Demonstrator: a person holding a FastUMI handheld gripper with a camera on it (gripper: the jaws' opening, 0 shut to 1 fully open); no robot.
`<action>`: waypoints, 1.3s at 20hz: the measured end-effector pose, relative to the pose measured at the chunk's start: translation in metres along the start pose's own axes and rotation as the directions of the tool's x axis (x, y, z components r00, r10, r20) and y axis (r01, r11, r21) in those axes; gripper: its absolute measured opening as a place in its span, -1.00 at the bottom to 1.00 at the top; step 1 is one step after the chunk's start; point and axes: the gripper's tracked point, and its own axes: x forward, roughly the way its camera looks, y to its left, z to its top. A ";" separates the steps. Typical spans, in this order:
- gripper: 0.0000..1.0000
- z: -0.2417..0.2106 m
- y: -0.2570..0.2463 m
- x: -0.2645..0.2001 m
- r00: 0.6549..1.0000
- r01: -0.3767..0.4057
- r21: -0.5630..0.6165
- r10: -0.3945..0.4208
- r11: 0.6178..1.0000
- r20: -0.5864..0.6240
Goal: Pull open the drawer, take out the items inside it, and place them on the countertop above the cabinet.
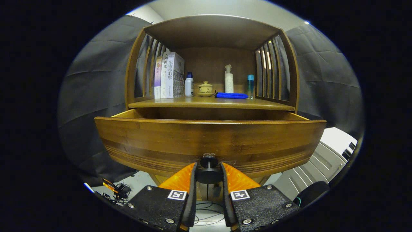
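1. Step in hand: opening the drawer (209, 141). It stands pulled out from the cabinet (291, 80), its front panel close ahead of the camera and its side walls running back under the counter (209, 102).
2. Hand-held gripper (208, 172): fingers set narrow, one on each side of the knob (208, 175) low in the middle of the drawer front. They look closed on the knob's disc. I read that as a grip on it, though the actual contact is hard to confirm from this angle.
3. Drawer contents: can't tell. The front panel hides the inside; only the top rim and the inner walls show.
4. Counter above already carries books (169, 75), a white bottle (189, 84), a small lidded pot (205, 89), a blue cloth (231, 95), a pump bottle (229, 79) and a teal bottle (250, 85). Free patches show along the front edge and at the far right.
5. Progress, my read: the pull looks near done or done, with nothing taken out yet.
6. Next move calls for: let go of the knob, back off a little, then lift up and over the front panel so the inside comes into sight.
7. After that, pick an item and place it on a bare stretch of the counter's front edge, clear of the bottles, which would tip easily.
8. Watch: the drawer is well out, so more pull risks dragging it off its runners.
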 end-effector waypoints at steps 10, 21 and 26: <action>-0.29 -0.015 0.005 -0.039 0.999 -0.025 -0.006 0.025 1.000 -0.021; 0.92 0.104 0.016 -0.065 0.978 -0.107 -0.059 0.116 0.992 0.172; 0.92 0.152 0.014 -0.037 0.983 -0.078 -0.101 0.093 0.992 0.156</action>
